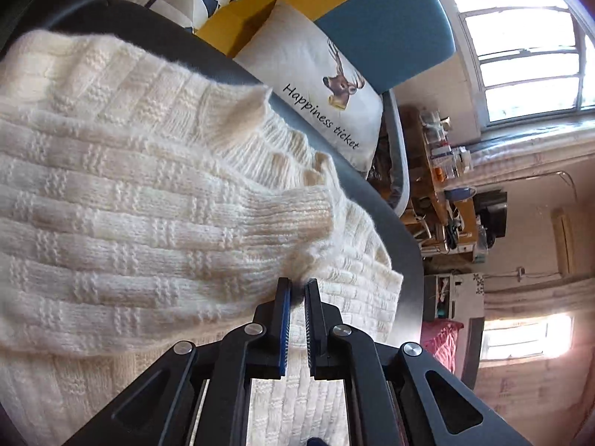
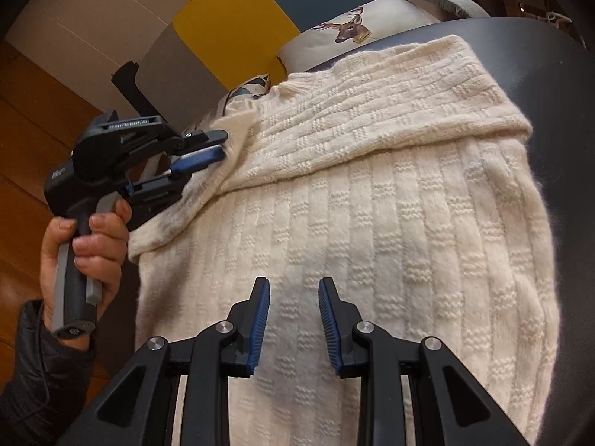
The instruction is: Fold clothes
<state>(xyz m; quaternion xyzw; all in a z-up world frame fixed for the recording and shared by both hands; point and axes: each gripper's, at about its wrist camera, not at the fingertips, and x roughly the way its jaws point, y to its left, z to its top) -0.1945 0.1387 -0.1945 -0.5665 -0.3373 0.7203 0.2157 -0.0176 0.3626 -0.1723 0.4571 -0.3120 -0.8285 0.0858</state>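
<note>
The lower part of the sweater (image 2: 372, 223) was cut off behind the right gripper (image 2: 293, 290). Whether the left gripper (image 1: 297, 286) pinched wool between its tips was unclear.

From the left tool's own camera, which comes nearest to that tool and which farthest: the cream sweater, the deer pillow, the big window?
1. Cream sweater: right at the tips of the left tool, spread over the dark table.
2. Deer pillow: beyond the table's far edge, up and to the right.
3. Big window: farthest, on the far wall, top right.
</note>
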